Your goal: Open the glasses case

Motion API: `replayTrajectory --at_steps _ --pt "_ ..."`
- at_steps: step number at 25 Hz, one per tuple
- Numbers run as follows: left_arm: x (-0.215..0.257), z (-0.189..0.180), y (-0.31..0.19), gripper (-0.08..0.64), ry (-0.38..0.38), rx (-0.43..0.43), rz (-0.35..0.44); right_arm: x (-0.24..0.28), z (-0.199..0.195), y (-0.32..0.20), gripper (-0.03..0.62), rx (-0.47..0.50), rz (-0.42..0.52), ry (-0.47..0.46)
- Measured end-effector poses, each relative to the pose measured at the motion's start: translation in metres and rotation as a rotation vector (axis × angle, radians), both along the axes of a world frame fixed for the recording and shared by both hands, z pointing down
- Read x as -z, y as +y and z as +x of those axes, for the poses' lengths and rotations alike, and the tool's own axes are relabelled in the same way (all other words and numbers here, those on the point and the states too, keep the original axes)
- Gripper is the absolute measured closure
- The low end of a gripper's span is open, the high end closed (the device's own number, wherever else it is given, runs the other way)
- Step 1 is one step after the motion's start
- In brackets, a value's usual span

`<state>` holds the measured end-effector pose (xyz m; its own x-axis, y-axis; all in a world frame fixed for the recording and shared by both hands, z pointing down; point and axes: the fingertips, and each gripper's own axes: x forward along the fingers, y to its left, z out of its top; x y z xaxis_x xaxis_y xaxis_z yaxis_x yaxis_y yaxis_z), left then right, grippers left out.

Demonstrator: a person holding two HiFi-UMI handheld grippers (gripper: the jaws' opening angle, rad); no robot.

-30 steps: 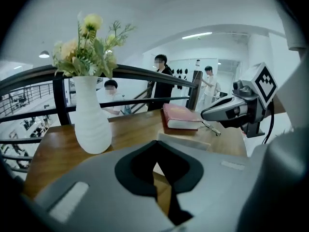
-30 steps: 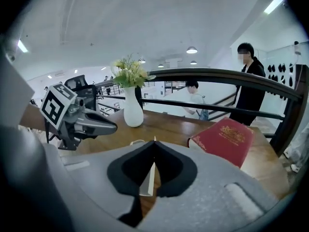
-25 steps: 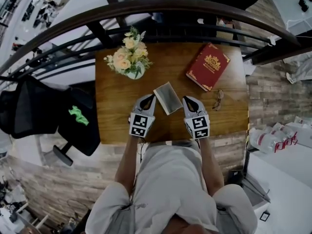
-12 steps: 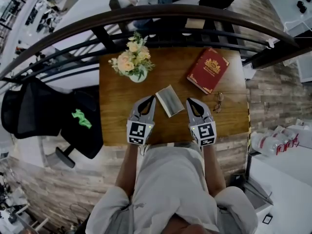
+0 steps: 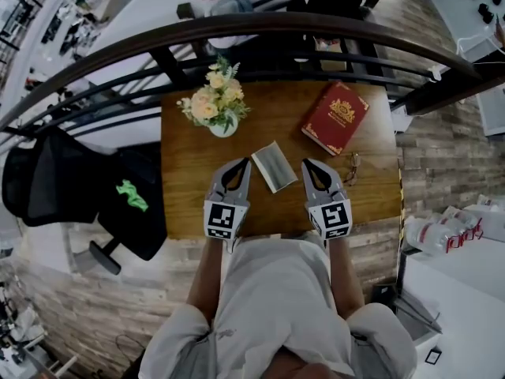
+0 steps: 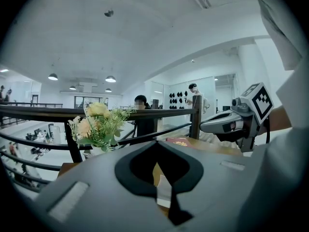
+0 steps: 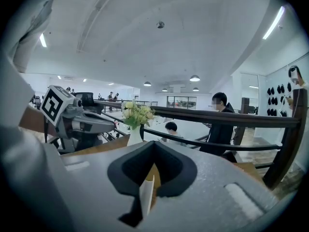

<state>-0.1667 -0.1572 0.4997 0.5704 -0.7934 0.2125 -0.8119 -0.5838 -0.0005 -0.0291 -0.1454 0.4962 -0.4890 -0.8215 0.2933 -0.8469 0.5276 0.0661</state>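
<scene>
The glasses case (image 5: pixel 274 165), a pale grey oblong, lies shut and slanted on the wooden table (image 5: pixel 189 188), a little nearer than its middle. My left gripper (image 5: pixel 245 161) hangs just left of the case and my right gripper (image 5: pixel 306 164) just right of it. Both are lifted off the table and shut on nothing. In the left gripper view a strip of the case (image 6: pixel 164 190) shows through the jaw loop of the left gripper (image 6: pixel 155 143). The right gripper view shows a sliver of the case (image 7: pixel 146 192) below the right gripper (image 7: pixel 153 143).
A vase of flowers (image 5: pixel 213 101) stands at the table's far left, a red book (image 5: pixel 336 118) at the far right, and folded glasses (image 5: pixel 353 166) near the right edge. A dark curved railing (image 5: pixel 260 24) runs behind the table. A black chair (image 5: pixel 87 188) stands to the left.
Both grippers have risen off the table and pulled slightly back from the case's sides, still shut. The case lies where it was.
</scene>
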Motion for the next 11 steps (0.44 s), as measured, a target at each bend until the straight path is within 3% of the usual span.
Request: replayTrajectory --at_steps 11 --pt "-0.0021 -0.0005 -0.0051 0.541 0.006 0.001 -0.001 -0.0017 -0.0015 -0.006 0.591 -0.002 0.001 -0.004"
